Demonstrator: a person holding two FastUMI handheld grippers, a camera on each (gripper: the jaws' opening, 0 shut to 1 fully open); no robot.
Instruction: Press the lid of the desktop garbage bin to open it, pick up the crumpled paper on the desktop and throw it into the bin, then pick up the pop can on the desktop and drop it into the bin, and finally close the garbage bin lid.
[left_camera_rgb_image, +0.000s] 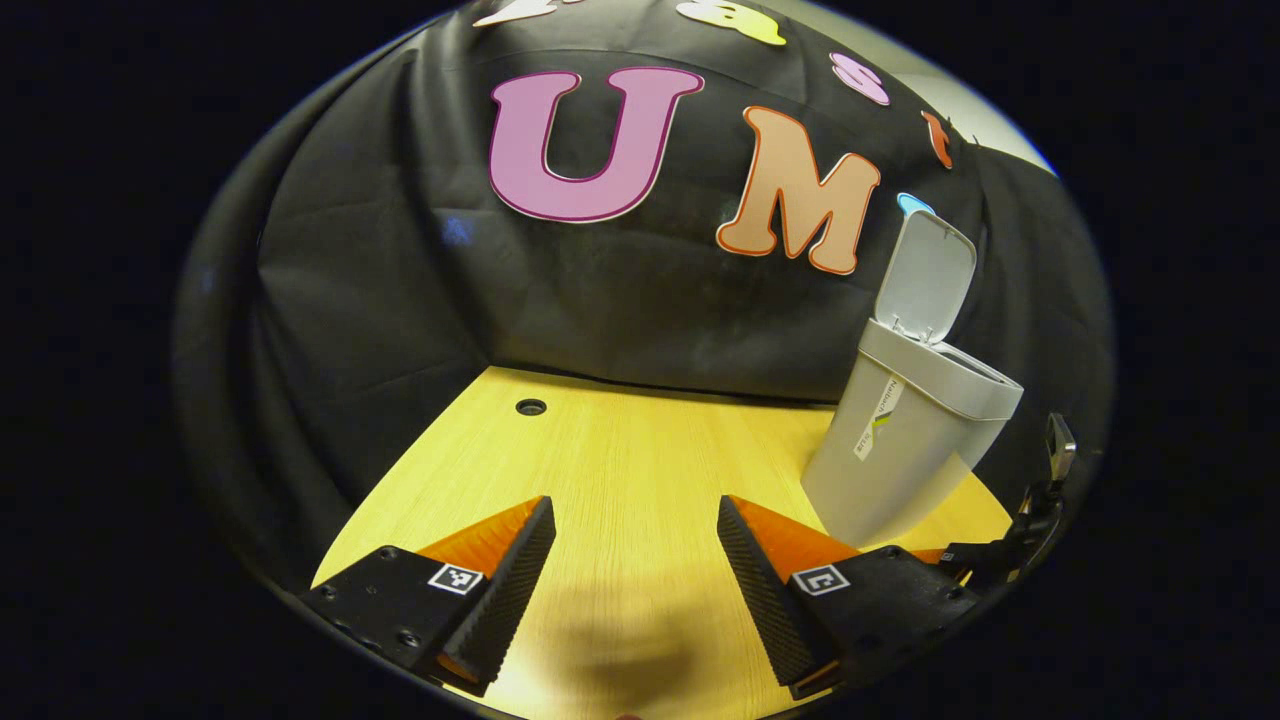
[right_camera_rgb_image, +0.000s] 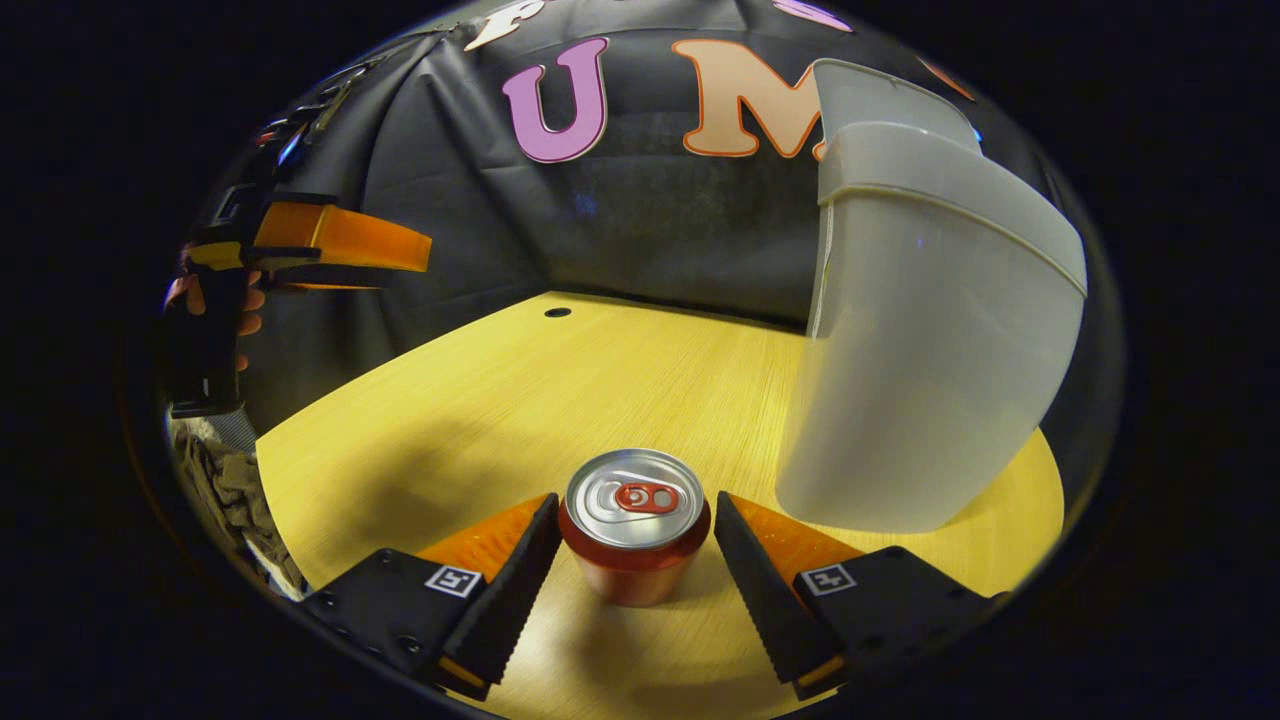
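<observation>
With the right gripper spread open around the upright pop can beside the open bin, we expect thin, slippery walls; grip mid-body, gently.

Wood-grain desktop, matt plastic bin, shiny metal can.

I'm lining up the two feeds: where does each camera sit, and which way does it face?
Left gripper view: rides the left gripper, facing across the table to the open-lidded bin; own fingers show.
Right gripper view: rides the right gripper, low over the can; own fingers, plus a hand holding the other gripper.
Shared: bin, table.
</observation>
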